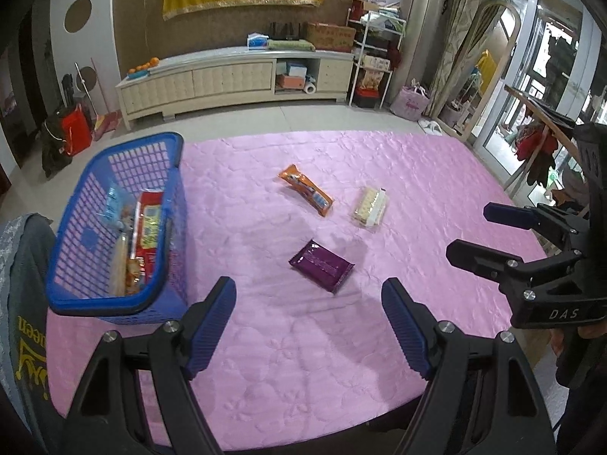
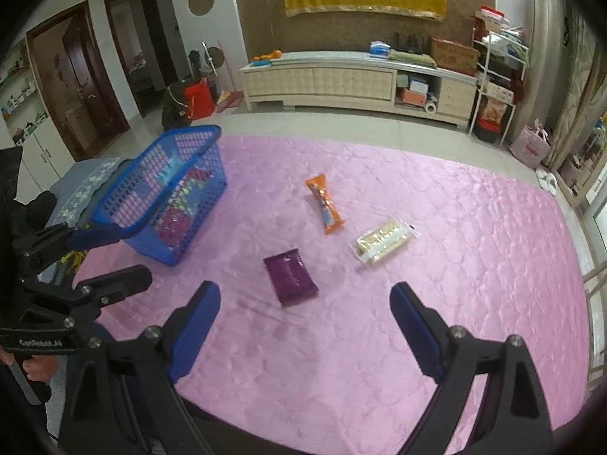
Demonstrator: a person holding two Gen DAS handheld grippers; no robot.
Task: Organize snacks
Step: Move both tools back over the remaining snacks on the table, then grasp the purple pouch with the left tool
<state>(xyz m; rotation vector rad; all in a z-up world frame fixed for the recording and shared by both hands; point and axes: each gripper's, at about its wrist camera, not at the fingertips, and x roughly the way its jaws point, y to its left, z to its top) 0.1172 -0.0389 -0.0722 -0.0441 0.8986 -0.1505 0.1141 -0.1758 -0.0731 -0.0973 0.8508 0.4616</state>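
On the pink quilted cover lie three loose snacks: a purple pack nearest, an orange pack farther back, and a clear pack of pale crackers to the right. At the left stands a blue mesh basket, tilted, holding a red pack and other snacks. My left gripper is open and empty, hovering short of the purple pack. To its right my right gripper is wide open and empty too.
A grey garment hangs beside the basket at the cover's left edge. A wooden rack with clothes stands off the right edge. Tiled floor and a long cream cabinet lie beyond the far edge.
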